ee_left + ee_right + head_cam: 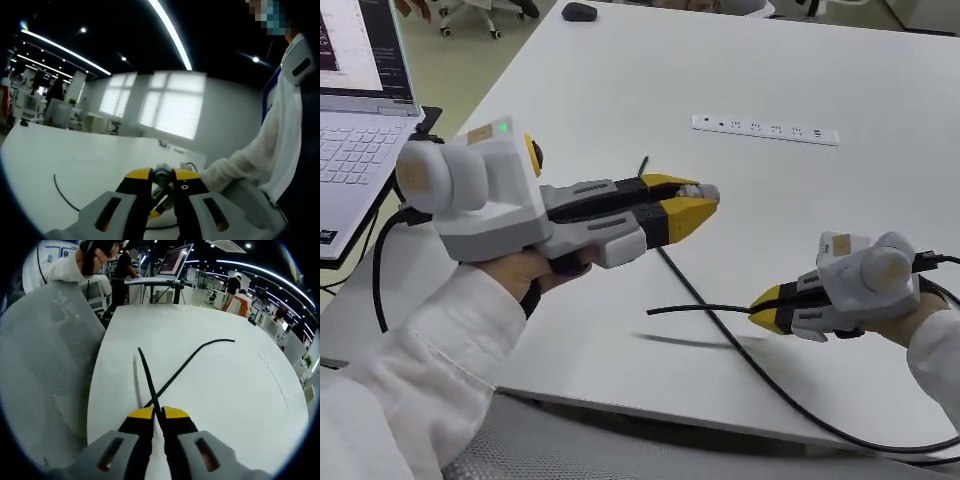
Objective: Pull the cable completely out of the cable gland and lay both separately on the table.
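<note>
Above the white desk (770, 70), the right tongs (757, 309) are clamped on the black cable (695, 309) near its free end. The left tongs (713, 196) pinch the small grey cable gland (162, 175), apart from the cable. Lower each onto bare desk, well apart, before loosening either grip.

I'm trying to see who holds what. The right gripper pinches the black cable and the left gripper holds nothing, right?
Not quite. The left gripper is not empty: its jaws are closed on a small grey cable gland, as the left gripper view shows. The right gripper does pinch the black cable.
</note>
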Demonstrator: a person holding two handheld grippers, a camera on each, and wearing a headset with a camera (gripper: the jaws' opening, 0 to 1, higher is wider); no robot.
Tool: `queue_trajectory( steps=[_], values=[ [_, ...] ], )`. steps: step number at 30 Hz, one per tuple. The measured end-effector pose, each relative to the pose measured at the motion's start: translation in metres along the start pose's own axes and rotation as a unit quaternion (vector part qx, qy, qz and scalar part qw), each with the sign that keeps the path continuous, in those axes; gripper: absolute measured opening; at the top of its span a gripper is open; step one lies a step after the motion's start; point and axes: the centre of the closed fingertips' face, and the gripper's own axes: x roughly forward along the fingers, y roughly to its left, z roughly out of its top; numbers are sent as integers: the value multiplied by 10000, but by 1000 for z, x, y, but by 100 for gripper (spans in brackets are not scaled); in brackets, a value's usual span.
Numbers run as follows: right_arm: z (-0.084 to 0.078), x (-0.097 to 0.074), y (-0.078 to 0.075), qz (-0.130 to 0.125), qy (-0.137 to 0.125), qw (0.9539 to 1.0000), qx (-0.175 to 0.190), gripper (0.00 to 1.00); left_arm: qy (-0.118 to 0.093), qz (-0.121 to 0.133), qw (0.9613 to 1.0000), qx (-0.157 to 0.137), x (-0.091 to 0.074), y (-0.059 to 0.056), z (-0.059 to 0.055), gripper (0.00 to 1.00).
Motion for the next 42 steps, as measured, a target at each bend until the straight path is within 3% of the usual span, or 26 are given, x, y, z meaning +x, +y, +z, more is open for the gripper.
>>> queue_trajectory(
  steps=[7, 15, 26, 28, 29, 31, 36, 42],
  values=[
    [-7, 11, 10, 106, 274, 9995, -86, 4, 114, 9, 9999, -56, 3, 1, -6, 17],
    [-22, 24, -1, 144, 456, 9988, -67, 4, 255, 16, 9997, -41, 4, 1, -12, 17],
    [-22, 28, -5, 70, 394, 9991, 158, 7, 373, 161, 9992, -52, 4, 6, -18, 17],
    [-20, 25, -3, 143, 332, 9975, 608, 8, 451, 203, 9987, -111, 4, 8, -23, 17],
    [-17, 23, -4, 147, 260, 9974, 659, 9, 506, 253, 9983, -157, 4, 10, -26, 17],
    [-10, 16, -8, 51, 135, 9976, 677, 12, 815, 456, 9950, -354, 0, 18, -41, 17],
    [16, -7, -8, -56, -312, 9966, 762, 23, 1038, 503, 9923, -443, 2, 28, -54, 17],
    [34, -41, 3, -101, -474, 9964, 695, 30, 1295, 442, 9903, -258, 6, 43, -68, 17]
  ],
)
